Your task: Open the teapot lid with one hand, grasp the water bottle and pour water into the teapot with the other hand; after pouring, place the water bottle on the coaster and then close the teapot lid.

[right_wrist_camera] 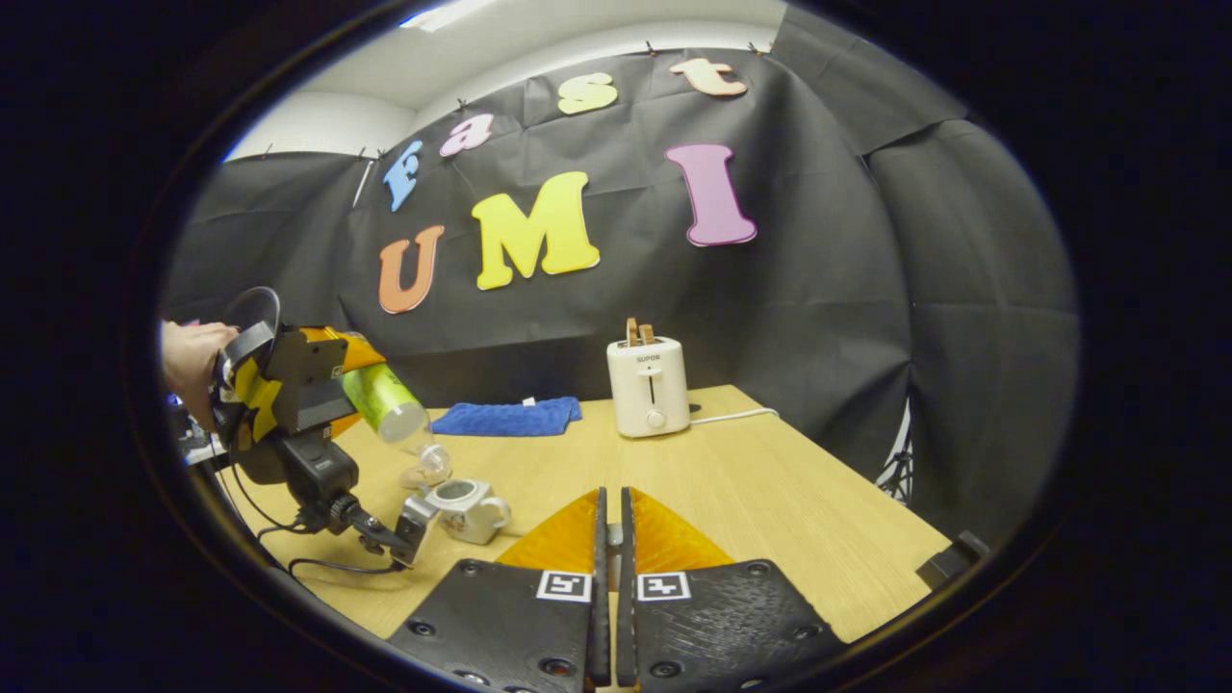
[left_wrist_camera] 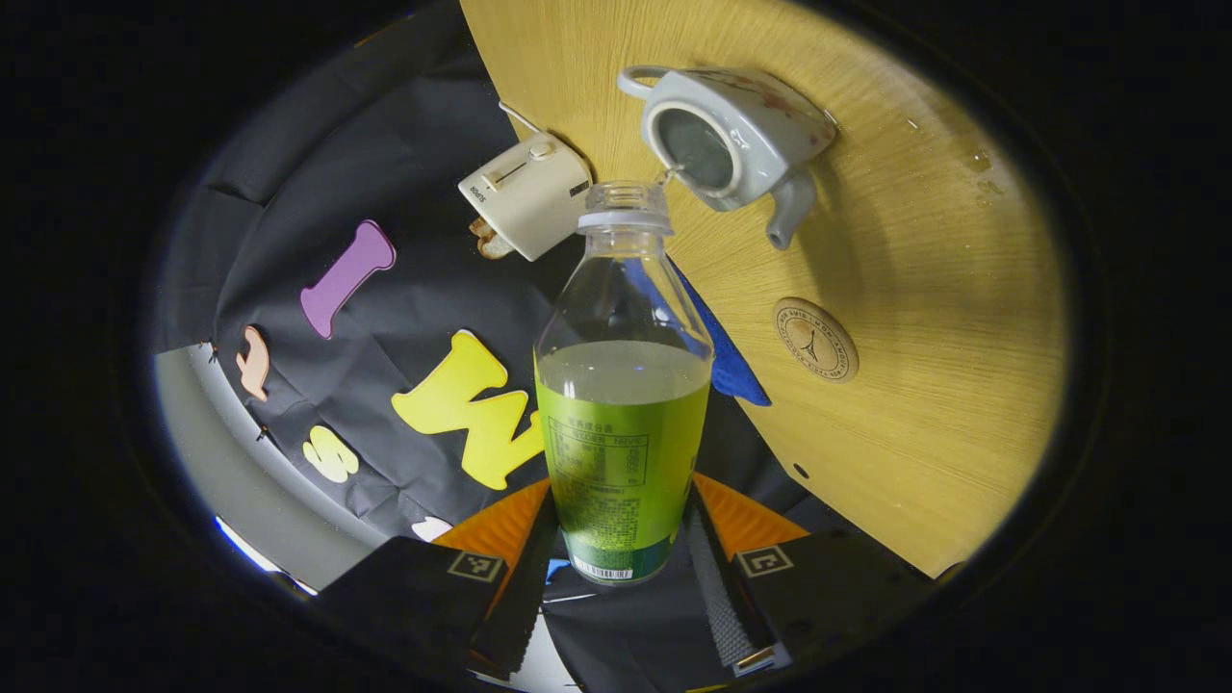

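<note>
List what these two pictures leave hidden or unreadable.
- Teapot lid: the right gripper has fingers together; what they pinch is hidden between them.
- Water level inside the teapot: its opening is dark in the left gripper view.
- Stream from the water bottle: too small in the right gripper view.

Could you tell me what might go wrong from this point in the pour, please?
1. The clear plastic water bottle with the green label, tilted in the left gripper, has its mouth at the rim of the open pale ceramic teapot, so water may spill onto the wooden table.
2. The white toaster stands nearby.
</note>
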The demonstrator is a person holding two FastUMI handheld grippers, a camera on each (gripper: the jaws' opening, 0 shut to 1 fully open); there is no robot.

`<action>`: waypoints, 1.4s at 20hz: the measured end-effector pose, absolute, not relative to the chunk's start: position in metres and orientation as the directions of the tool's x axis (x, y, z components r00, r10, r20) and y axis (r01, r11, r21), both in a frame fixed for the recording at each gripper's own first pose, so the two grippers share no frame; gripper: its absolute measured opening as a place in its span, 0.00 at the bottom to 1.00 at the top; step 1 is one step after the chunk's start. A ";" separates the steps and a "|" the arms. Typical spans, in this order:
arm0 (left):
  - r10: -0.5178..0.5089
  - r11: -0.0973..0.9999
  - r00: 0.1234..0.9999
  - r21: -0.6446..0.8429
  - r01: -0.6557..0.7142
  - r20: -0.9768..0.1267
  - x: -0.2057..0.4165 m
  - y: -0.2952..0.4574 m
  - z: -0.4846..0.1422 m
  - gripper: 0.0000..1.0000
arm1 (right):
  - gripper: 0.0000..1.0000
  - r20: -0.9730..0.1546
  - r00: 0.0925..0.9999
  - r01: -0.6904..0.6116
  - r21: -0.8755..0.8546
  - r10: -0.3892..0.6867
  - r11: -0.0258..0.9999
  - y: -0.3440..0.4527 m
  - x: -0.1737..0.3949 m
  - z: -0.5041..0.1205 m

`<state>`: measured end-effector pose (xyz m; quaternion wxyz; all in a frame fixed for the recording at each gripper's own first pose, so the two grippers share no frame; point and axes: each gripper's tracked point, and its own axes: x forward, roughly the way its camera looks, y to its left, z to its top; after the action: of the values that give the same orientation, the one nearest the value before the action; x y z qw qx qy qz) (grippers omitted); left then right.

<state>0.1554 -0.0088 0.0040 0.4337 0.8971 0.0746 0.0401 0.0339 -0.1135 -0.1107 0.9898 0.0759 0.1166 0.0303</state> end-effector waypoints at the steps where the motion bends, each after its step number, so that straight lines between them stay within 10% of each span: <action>1: 0.163 -0.620 0.986 0.779 0.092 0.013 0.156 -0.010 0.007 0.73 | 0.02 -0.225 0.971 -0.043 0.158 0.078 0.987 -0.114 0.034 -0.110; 16: 0.156 -0.563 0.988 0.823 0.074 0.018 0.163 -0.008 0.014 0.73 | 0.02 -0.217 0.973 -0.037 0.158 0.071 0.987 -0.117 0.030 -0.107; 24: 0.179 -0.277 0.983 0.957 0.087 -0.038 0.156 0.012 0.001 0.72 | 0.00 -0.200 0.977 -0.042 0.158 0.074 0.987 -0.106 0.032 -0.096; 28: 0.207 0.089 0.956 0.977 0.196 -0.210 0.146 0.031 -0.036 0.72 | 0.02 -0.194 0.977 -0.054 0.162 0.085 0.985 -0.096 0.032 -0.089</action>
<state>0.1458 0.0311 -0.0363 0.7226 0.6749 0.1491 0.0039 0.0315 -0.0964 -0.0890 0.9913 0.0780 0.1004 0.0352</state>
